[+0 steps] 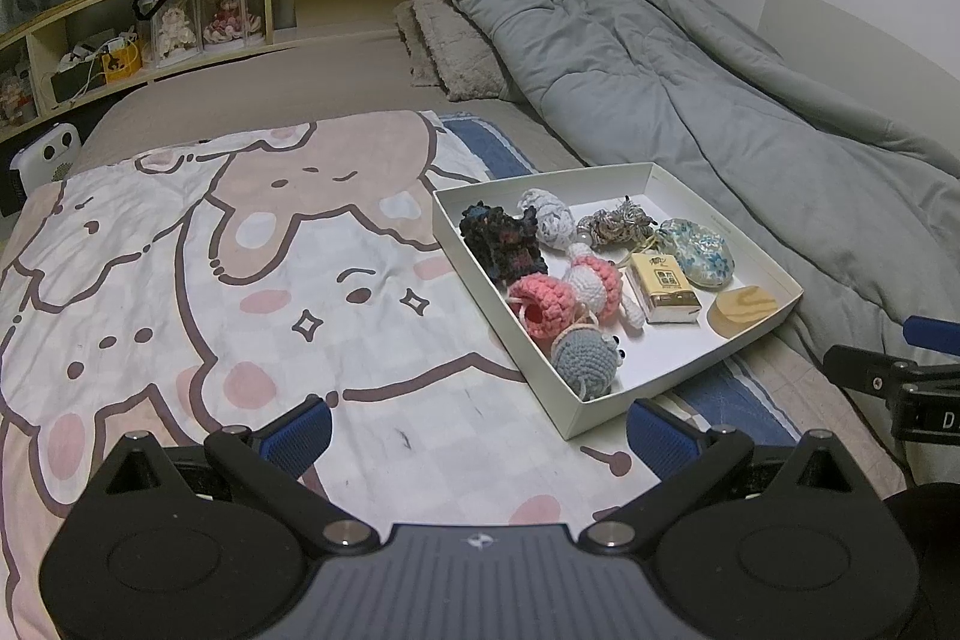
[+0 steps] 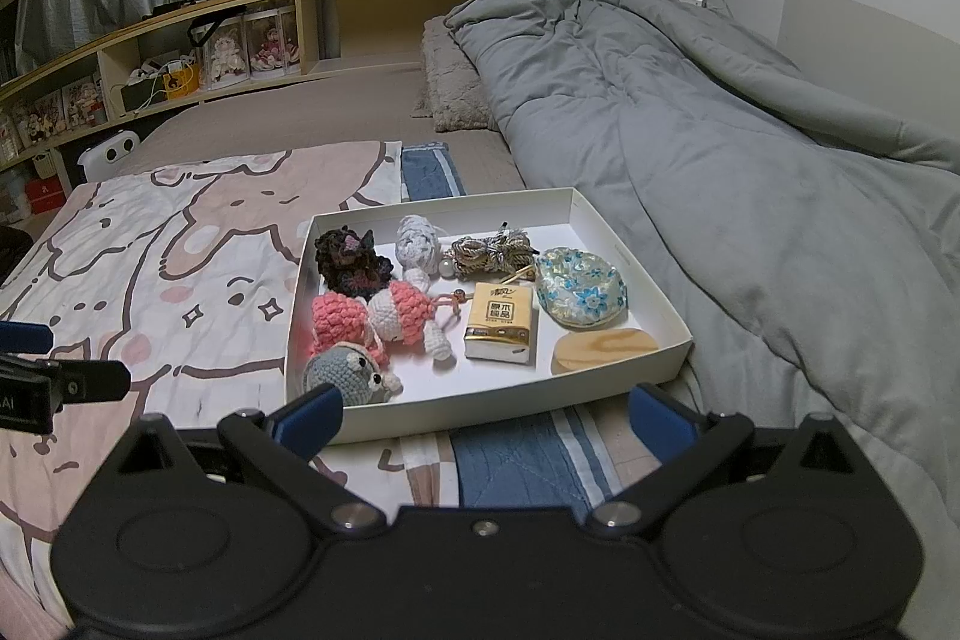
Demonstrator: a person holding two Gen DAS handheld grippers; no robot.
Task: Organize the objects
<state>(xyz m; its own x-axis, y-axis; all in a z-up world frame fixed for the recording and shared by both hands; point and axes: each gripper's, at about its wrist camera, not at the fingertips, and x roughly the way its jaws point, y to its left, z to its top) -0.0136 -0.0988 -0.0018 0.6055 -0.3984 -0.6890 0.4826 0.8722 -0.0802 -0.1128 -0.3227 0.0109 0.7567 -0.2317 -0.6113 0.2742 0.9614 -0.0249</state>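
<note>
tray [image 2: 630,268], white and shallow, is lying on the bed just ahead of the right gripper [image 2: 486,415], its long side running across the fingers. left gripper [image 1: 477,430] is hovering over the cartoon blanket [image 1: 180,280], with the tray ahead and to its right. both are gaping wide, holding nothing. grey crochet toy [image 2: 348,373] is sitting nearest the right gripper's left finger; judging by this, the right hand is nearer.

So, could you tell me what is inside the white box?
The white box holds crocheted toys, a tissue pack, a floral pouch, a wooden piece and cord; anything beneath them is hidden.
</note>
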